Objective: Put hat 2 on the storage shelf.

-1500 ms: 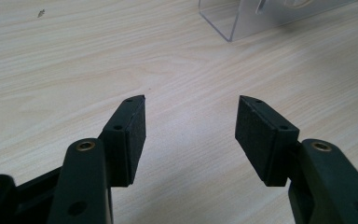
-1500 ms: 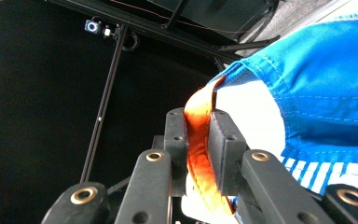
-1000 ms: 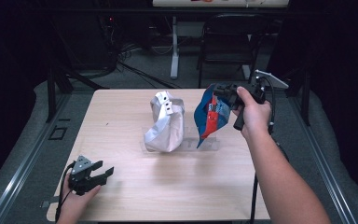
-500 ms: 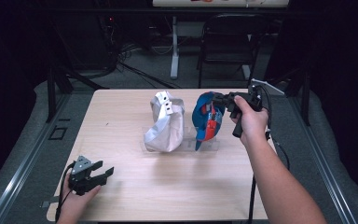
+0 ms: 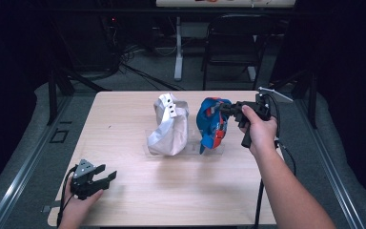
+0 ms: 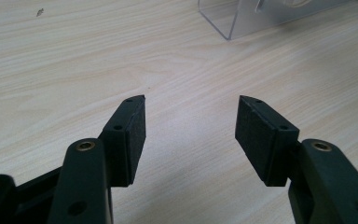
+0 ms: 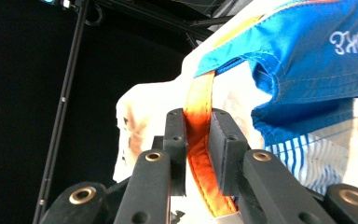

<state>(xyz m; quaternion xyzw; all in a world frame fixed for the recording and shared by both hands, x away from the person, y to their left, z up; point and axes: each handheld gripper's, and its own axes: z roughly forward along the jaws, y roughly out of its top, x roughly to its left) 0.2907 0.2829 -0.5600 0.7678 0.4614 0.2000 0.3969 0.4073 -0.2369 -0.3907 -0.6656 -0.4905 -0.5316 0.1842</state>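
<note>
Right gripper (image 5: 229, 110), held at the far right of the wooden table (image 5: 124, 124), was clamped on the orange strap (image 7: 196, 135) of a blue cap (image 5: 210, 123). In the right gripper view the strap ran up between the two pads and was pinched flat by them. The cap sat upright over a clear acrylic stand (image 5: 214, 149), just beside a white cap (image 5: 167, 125) on a matching part of the stand; whether the blue cap's brim touched the base could not be told from the high view. Left gripper (image 5: 97, 180) lay low at the near left corner, well apart from both caps, its jaws parted over bare wood with nothing between them.

Risks from this position: the grip took only a narrow strap, so a pull might slide the strap through the pads. Alternatively, a sideways tug might drag the light stand or knock the neighbouring white cap off it.
</note>
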